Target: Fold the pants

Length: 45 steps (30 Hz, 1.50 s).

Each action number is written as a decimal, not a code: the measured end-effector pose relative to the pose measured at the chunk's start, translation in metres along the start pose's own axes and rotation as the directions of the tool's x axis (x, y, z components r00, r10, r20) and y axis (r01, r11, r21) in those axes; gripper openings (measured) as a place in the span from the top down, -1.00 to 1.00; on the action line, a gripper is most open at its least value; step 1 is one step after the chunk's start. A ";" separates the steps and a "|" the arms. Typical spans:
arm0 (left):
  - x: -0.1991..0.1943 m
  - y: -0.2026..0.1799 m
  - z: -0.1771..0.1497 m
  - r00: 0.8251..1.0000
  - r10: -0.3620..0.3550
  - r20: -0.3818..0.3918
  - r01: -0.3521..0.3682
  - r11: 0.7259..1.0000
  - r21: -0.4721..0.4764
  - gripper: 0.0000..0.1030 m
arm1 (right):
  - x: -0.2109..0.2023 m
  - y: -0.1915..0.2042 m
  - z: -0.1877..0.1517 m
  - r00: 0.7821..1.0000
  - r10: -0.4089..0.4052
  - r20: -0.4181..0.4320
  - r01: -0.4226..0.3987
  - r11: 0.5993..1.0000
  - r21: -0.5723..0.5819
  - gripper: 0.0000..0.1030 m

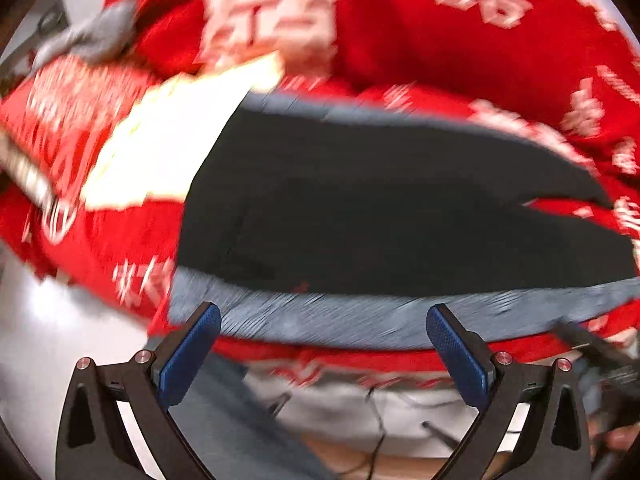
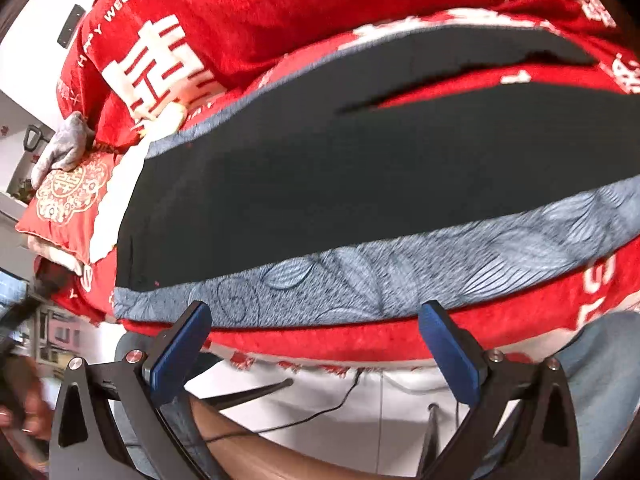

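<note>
Dark pants (image 1: 360, 216) lie spread flat on a red bed cover, with a grey-blue patterned band (image 1: 320, 320) along their near edge. The left wrist view is blurred. My left gripper (image 1: 324, 344) is open, its blue pads (image 1: 188, 356) just short of the patterned band, nothing between them. In the right wrist view the same pants (image 2: 320, 192) stretch across, two legs parting at the upper right, the patterned band (image 2: 400, 272) nearest. My right gripper (image 2: 316, 344) is open at the bed's near edge, holding nothing.
The red bed cover (image 2: 260, 8) with white lettering fills the background. A red embroidered cushion (image 2: 68, 204) and a grey cloth (image 2: 64, 144) lie at the left. Below the bed edge are a white floor, a black cable (image 2: 320, 412) and a person's jeans-clad legs.
</note>
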<state>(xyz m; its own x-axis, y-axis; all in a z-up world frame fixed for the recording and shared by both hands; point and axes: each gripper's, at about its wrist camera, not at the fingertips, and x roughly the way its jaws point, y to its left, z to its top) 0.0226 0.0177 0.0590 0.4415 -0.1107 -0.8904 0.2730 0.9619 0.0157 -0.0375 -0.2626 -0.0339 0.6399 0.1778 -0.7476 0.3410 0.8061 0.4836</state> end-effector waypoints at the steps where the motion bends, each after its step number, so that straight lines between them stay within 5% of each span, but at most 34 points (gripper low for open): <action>1: 0.009 0.006 -0.005 1.000 0.013 -0.017 -0.013 1.000 -0.014 -1.00 | 0.005 0.001 -0.001 1.000 0.018 -0.013 -0.018 1.000 0.003 -1.00; 8: 0.056 0.027 -0.022 0.992 -0.016 -0.128 0.003 0.995 -0.103 -1.00 | 0.036 0.012 -0.007 0.985 0.152 -0.084 -0.150 0.988 0.024 -1.00; 19: 0.076 0.028 -0.011 0.988 -0.070 -0.136 0.051 0.989 -0.136 -1.00 | 0.057 0.010 -0.013 0.955 0.263 -0.134 -0.255 0.964 0.073 -0.99; 27: 0.084 0.033 -0.011 0.987 -0.066 -0.145 0.047 0.990 -0.130 -1.00 | 0.064 0.007 -0.017 0.931 0.336 -0.142 -0.322 0.940 0.112 -0.64; 31: 0.090 0.039 -0.014 0.983 -0.105 -0.149 0.084 0.986 -0.144 -1.00 | 0.071 0.012 -0.020 0.903 0.396 -0.166 -0.381 0.917 0.116 -0.63; 37: 0.110 0.056 -0.023 0.931 -0.329 -0.156 0.285 0.926 -0.249 -1.00 | 0.096 0.015 -0.024 0.865 0.459 -0.203 -0.438 0.888 0.144 -0.63; 45: 0.124 0.068 -0.028 0.904 -0.398 -0.156 0.329 0.881 -0.340 -1.00 | 0.115 0.012 -0.031 0.827 0.517 -0.222 -0.487 0.855 0.180 -0.63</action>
<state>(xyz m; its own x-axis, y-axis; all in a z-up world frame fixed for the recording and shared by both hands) 0.0721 0.0768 -0.0625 0.1573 -0.4441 -0.8821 0.0955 0.8958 -0.4340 0.0190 -0.2152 -0.1275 0.5524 0.6891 -0.4690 0.1039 0.5013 0.8590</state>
